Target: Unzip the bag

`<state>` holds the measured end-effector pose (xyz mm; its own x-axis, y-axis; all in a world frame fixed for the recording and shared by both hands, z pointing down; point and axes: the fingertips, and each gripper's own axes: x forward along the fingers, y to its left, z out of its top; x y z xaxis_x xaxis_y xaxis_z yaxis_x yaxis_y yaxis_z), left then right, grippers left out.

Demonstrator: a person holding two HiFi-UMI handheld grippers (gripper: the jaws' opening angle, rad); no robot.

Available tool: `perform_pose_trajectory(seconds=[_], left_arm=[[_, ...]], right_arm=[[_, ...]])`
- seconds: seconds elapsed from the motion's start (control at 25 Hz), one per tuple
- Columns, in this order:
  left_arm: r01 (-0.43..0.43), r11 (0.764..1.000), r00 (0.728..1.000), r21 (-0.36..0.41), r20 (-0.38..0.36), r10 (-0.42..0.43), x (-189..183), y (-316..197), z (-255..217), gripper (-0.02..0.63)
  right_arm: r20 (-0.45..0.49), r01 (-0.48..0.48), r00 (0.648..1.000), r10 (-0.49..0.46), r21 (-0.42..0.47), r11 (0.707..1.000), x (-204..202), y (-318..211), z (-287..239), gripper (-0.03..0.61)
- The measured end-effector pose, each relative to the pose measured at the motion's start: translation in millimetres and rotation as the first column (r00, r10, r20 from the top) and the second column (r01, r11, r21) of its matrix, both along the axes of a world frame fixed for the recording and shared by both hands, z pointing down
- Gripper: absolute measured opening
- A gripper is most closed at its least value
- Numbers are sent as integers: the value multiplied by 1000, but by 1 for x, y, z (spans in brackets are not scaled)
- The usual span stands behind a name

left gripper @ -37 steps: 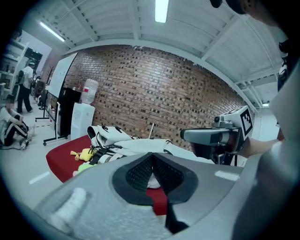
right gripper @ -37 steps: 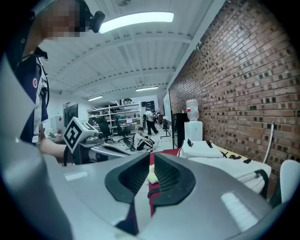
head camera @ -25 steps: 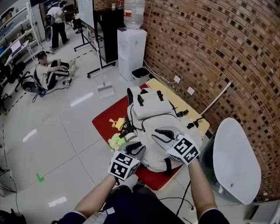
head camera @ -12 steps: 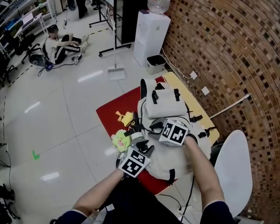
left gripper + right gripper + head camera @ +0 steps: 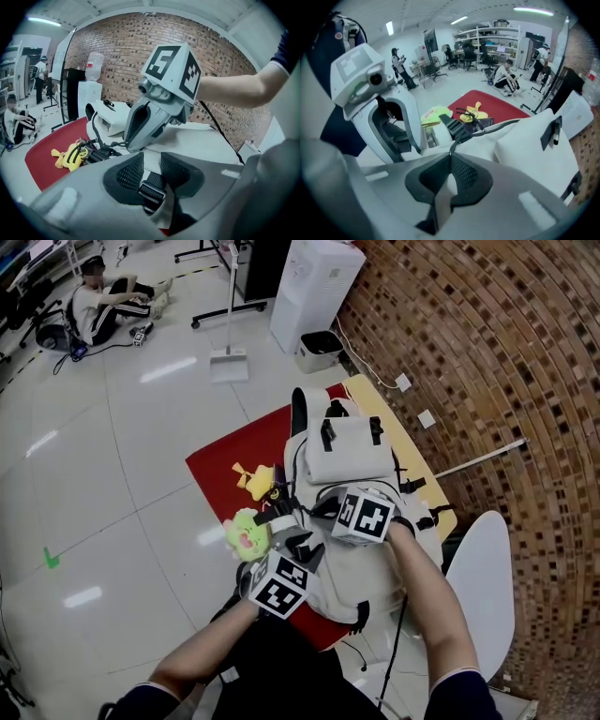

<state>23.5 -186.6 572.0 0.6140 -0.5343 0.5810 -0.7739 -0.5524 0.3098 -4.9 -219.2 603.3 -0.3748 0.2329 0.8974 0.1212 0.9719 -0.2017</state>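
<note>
Laid flat on a red mat over the yellow worktop: the white bag, top handle at the far end, near end close under the person's forearms.

Gripped at the near left corner by the left hand-held gripper. Pinching a black strap with its buckle, a fold of white fabric caught between the pads as well. Held low, nearly level with the bag's top face, marker cube toward the person.

Reached across the bag's middle from the right with the right hand-held gripper, pointing left, tips just beyond the other's. Closing at this moment, almost pressed together, with a thin black zip pull nipped at the very tips of the pads. From that pull, a dark zip line running off over the white fabric toward the bag's far end. Both tips near each other at the bag's left flank, apart and not touching.

On the mat to the left of the bag: a yellow toy with black cords, just beside the flank, and a green toy nearer the person, just beside the left tips.

Right of the worktop, a white chair against a brick wall. Past the far end, a water dispenser with a small bin next to it. Far off at the upper left, a person seated on the pale tiled floor.
</note>
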Motion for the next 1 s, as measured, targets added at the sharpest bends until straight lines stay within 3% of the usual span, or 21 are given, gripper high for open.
perform_pose_trajectory(seconds=[0.12,0.2,0.32,0.44,0.64,0.72,0.84,1.0], left_arm=[[14,1000,1000,-5,5,-14,1,2,2,120],[15,1000,1000,-10,14,-15,-1,3,3,117],[42,999,999,-18,10,-41,-5,-4,-3,114],[128,991,991,-23,-24,-129,-14,-20,-24,115],[176,971,982,-163,-40,-185,1,-42,-14,163],[186,964,982,-192,-4,-191,5,-44,-4,177],[198,967,979,-159,88,-186,4,-47,0,174],[193,970,971,-146,170,-168,7,-44,8,135]], right_arm=[[136,-126,982,135,-76,989,-2,-16,-17,15],[190,-151,966,172,-124,981,-3,-23,-23,15],[239,-142,953,185,-185,972,-5,-27,-24,15],[274,-107,947,169,-227,968,-6,-27,-27,15],[335,-33,933,132,-286,958,-8,-27,-39,15],[350,4,932,98,-278,961,-8,-23,-41,15],[371,36,926,66,-262,964,-8,-22,-44,14],[382,4,918,105,-272,962,-9,-29,-40,14]])
